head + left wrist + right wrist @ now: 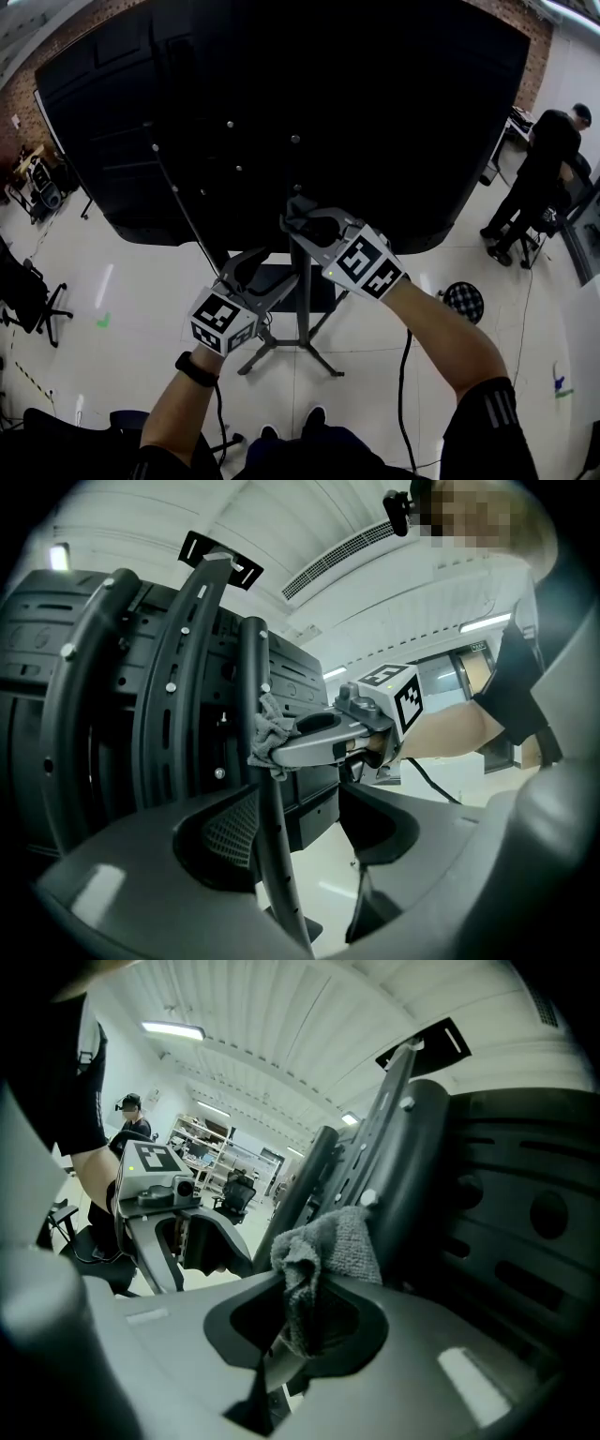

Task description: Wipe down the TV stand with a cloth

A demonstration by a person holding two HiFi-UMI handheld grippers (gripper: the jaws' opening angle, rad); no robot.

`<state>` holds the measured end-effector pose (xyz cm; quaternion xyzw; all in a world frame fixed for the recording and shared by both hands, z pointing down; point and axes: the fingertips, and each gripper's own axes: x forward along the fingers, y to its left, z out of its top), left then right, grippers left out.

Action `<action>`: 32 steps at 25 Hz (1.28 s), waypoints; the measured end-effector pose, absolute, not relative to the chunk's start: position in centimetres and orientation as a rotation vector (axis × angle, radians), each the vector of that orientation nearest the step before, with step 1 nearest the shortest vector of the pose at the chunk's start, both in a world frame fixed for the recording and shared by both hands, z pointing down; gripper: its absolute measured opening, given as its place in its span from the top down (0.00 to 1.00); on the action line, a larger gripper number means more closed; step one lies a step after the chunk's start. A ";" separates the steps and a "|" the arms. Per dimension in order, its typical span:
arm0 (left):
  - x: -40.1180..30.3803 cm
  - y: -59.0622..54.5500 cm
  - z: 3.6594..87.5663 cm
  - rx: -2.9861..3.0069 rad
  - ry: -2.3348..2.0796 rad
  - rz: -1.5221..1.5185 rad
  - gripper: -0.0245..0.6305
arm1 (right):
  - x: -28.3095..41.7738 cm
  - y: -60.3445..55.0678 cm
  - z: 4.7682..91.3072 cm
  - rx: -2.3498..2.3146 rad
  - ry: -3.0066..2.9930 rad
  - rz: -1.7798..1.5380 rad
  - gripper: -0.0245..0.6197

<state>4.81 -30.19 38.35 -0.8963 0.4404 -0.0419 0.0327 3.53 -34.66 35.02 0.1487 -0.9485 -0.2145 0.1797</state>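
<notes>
Nearest the head camera are the 2 grippers, both raised to the back of the TV (281, 94). Findings follow:

1. Right gripper (298, 217): clenched on a grey cloth (323, 1251). The cloth bunches out past the jaw tips and is pressed against the pole (302, 300) of the TV stand, high up, just below the TV.

2. Left gripper (258, 277): released, holding nothing. In its own view the pole (253, 667) stands between the parted jaws, close to the left pad; whether the pad touches it cannot be told. This gripper sits lower on the pole than the right.

3. Governing relation: the pole's long axis runs upright, from the TV mount down to the base (281, 342) on the floor. The cloth meets it from the person's side, at the upper end. Judged from this, the wipe must travel along that axis, most likely downward, and the right gripper is the one placed to make it.

4. Progress: wiping appears under way on the pole; the base looks not yet reached
</notes>
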 end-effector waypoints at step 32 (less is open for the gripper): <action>3.0 -32.5 61.7 -3.034 1.363 -0.277 0.52 | 3.3 -34.8 61.0 0.441 -2.519 -0.383 0.89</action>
